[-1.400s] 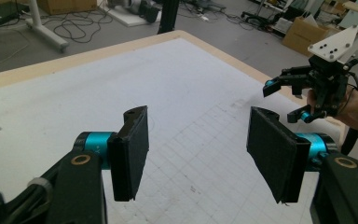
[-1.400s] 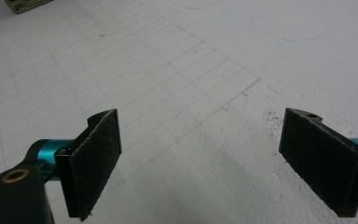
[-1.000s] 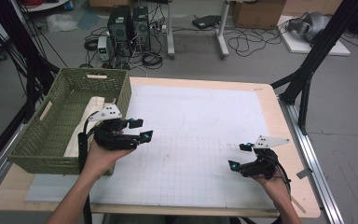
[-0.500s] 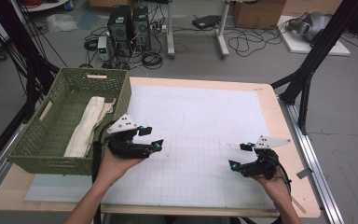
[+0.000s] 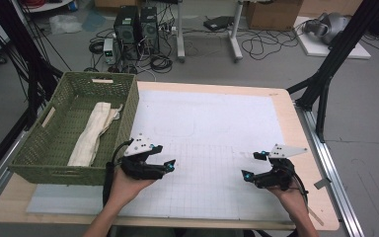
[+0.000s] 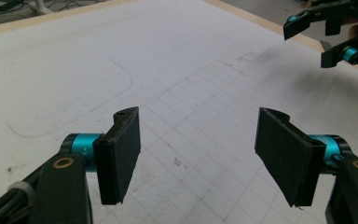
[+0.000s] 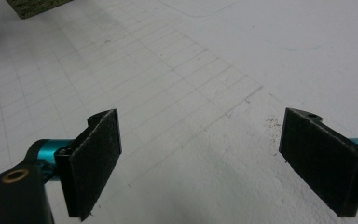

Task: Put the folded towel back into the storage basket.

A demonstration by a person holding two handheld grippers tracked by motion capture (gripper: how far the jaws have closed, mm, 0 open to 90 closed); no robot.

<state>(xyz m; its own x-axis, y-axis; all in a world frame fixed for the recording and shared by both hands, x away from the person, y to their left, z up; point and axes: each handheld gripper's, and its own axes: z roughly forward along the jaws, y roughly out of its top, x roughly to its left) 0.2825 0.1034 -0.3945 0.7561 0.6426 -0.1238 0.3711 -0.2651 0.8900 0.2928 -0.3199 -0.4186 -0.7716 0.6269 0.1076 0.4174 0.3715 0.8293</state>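
Cream cloth (image 5: 94, 132) lies folded in the green wicker basket (image 5: 128, 106), just beyond and to the left of the left gripper (image 5: 163, 157), whose jaws gape empty; the right gripper (image 5: 253, 165), well apart on the bench (image 5: 286, 106), also stands released.

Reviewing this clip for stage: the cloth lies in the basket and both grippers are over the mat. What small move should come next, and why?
Probably just bring the left gripper a little further from the green basket and rest it level with the right gripper. The folded cream cloth lies inside the basket, both grippers are open with nothing between their jaws, and they hang over the white mat.
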